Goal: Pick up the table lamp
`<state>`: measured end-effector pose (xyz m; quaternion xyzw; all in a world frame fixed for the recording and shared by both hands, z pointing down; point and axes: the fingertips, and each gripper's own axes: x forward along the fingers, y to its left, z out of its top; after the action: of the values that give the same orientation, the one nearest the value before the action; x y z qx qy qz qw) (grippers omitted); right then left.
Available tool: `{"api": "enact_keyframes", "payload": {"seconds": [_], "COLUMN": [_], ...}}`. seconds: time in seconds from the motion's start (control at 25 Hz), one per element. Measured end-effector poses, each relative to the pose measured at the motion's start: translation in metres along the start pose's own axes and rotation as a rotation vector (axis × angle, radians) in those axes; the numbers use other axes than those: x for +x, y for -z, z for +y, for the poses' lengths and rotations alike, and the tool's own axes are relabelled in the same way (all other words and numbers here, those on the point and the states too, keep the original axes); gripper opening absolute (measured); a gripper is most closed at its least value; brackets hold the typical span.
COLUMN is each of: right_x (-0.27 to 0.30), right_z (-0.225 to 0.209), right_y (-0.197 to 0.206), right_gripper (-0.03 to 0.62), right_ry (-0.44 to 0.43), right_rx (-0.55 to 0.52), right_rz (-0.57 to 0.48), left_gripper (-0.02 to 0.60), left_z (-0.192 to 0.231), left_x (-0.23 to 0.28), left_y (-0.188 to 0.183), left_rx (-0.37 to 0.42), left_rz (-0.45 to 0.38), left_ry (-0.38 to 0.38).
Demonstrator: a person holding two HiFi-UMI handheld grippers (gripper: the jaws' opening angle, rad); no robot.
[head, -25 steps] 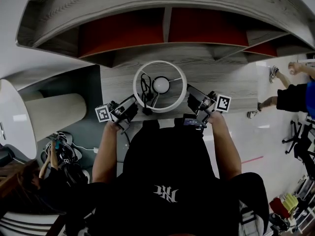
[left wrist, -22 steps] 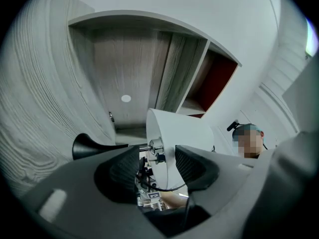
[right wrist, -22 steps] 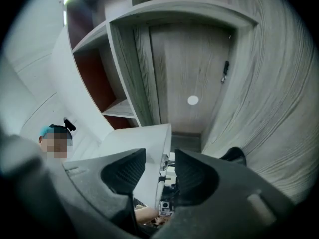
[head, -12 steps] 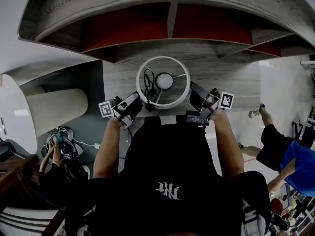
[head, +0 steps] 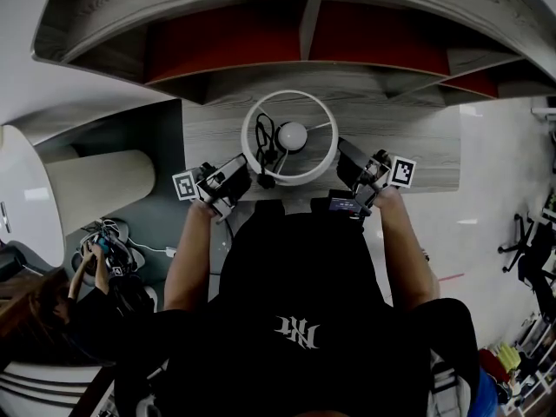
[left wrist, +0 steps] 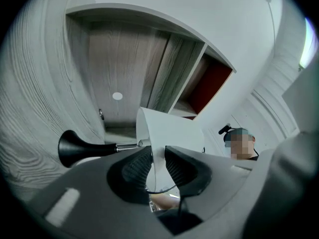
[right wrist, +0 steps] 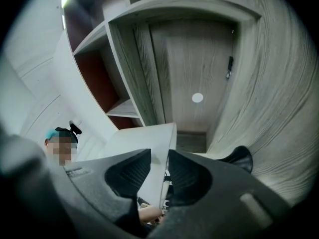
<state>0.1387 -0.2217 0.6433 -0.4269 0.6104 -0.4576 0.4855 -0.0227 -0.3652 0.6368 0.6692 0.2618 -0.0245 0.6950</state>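
Observation:
The table lamp stands on the wood-grain desk [head: 404, 142]; from above I see its round white shade [head: 290, 95], the bulb [head: 293, 135] and a black cord [head: 263, 137] inside. My left gripper [head: 246, 171] is at the shade's near-left rim, my right gripper [head: 344, 156] at its near-right rim. In the left gripper view the shade wall [left wrist: 169, 128] stands between the pads, which press on it as the left gripper [left wrist: 158, 166] jaws are closing. In the right gripper view the shade [right wrist: 144, 139] is pinched by the right gripper [right wrist: 159, 171]. A black flared lamp part [left wrist: 75, 148] shows beyond.
Shelf cubbies with red backs [head: 217, 46] rise behind the desk. A large white cylinder [head: 100, 189] lies left of the desk. A person [head: 95, 272] crouches at the lower left by some cables. White floor lies to the right.
Both grippers have closed in on the shade's rim from either side. The lamp sits slightly higher in the head view. A person at the right has walked out of view.

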Motion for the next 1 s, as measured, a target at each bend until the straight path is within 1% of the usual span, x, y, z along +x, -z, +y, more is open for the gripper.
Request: {"api": "enact_keyframes", "payload": {"seconds": [0.28, 0.64, 1.0], "right_x": [0.002, 0.002, 0.005], "right_z": [0.001, 0.003, 0.012], "right_y": [-0.001, 0.000, 0.000], "right_gripper": [0.110, 0.109, 0.109], "right_ry": [0.013, 0.024, 0.013], "right_rx": [-0.022, -0.053, -0.077], "right_rz": [0.019, 0.046, 0.069], "left_gripper": [0.078, 0.080, 0.086], "left_z": [-0.001, 0.000, -0.011], "left_x": [0.001, 0.003, 0.006], "left_y": [-0.001, 0.000, 0.001], "left_rx": [0.010, 0.034, 0.071], "left_rz": [0.005, 0.048, 0.083], "left_ry": [-0.020, -0.066, -0.056]}}
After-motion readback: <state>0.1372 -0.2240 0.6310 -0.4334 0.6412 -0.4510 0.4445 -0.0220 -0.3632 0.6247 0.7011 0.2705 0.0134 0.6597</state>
